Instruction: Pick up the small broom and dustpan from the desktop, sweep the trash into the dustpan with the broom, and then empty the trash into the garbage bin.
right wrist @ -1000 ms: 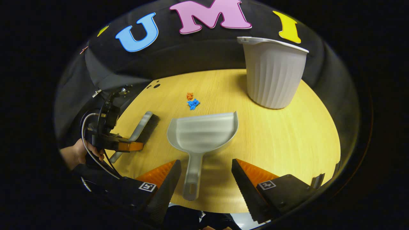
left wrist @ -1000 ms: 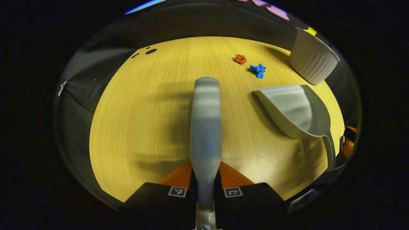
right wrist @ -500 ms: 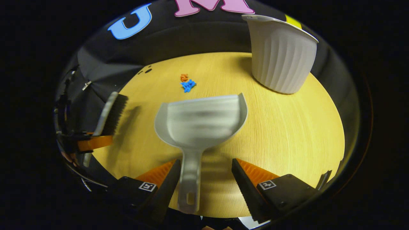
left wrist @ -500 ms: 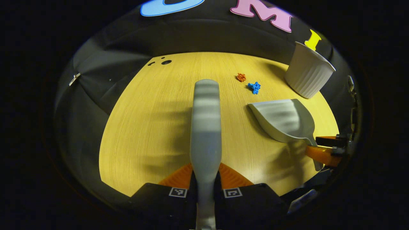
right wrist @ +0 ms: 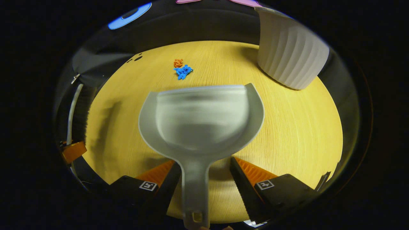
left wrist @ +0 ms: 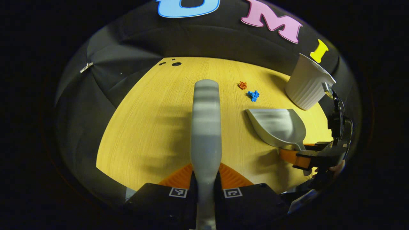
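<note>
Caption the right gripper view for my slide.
Open right gripper straddling grey plastic dustpan handle; paper scraps ahead.

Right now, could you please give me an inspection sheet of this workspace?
Surface: wooden tabletop, two small dark holes near its far edge.
Job's things: broom; dustpan; orange scrap and blue scrap lying close together; white ribbed bin upright.
Clutter: nothing seen.
Grippers: left gripper shut on the broom handle; right gripper open, fingers astride the dustpan handle.
Cables: one on the right gripper's rig.
Surroundings: black cloth wall.
</note>
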A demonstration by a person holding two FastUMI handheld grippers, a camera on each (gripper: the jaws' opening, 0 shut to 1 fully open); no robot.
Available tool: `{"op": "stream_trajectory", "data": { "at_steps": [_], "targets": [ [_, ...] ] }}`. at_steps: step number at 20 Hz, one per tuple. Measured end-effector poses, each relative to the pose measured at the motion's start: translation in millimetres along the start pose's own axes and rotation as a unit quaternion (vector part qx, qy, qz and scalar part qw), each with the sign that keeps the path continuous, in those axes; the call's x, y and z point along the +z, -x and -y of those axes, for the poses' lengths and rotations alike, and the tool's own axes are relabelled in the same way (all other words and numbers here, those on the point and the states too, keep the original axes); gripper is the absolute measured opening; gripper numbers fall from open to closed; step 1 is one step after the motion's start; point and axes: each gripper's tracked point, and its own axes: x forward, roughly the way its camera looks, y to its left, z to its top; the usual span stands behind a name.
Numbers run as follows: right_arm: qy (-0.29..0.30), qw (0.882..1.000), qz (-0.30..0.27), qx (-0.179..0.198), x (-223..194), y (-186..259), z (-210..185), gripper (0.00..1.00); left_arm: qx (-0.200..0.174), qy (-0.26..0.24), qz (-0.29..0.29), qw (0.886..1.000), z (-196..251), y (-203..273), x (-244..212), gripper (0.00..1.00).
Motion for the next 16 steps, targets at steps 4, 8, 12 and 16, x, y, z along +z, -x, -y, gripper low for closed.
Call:
{"op": "stream_trajectory", "data": {
  "at_steps": [4, 8, 12, 16],
  "targets": [
    [-0.005, 1.000, 0.004, -0.011, 5.2, -0.3, 6.8, 0.60, 0.003, -0.014, -0.003, 1.000, 3.2, -4.1, 3.6, 0.27],
    [0.015, 0.999, 0.006, 0.029, 5.2, -0.7, 4.3, 0.41, 0.001, -0.020, -0.011, 1.000, 9.2, -21.8, 13.7, 0.27],
    [0.053, 0.998, 0.005, 0.031, 1.0, 5.2, 17.7, 0.39, -0.006, -0.029, -0.019, 0.999, 15.5, -43.9, 36.4, 0.27],
    [0.071, 0.997, 0.006, 0.040, 5.5, 15.0, 25.4, 0.39, 0.011, -0.046, -0.026, 0.999, 11.4, -72.9, 65.0, 0.28]
  ]
}}
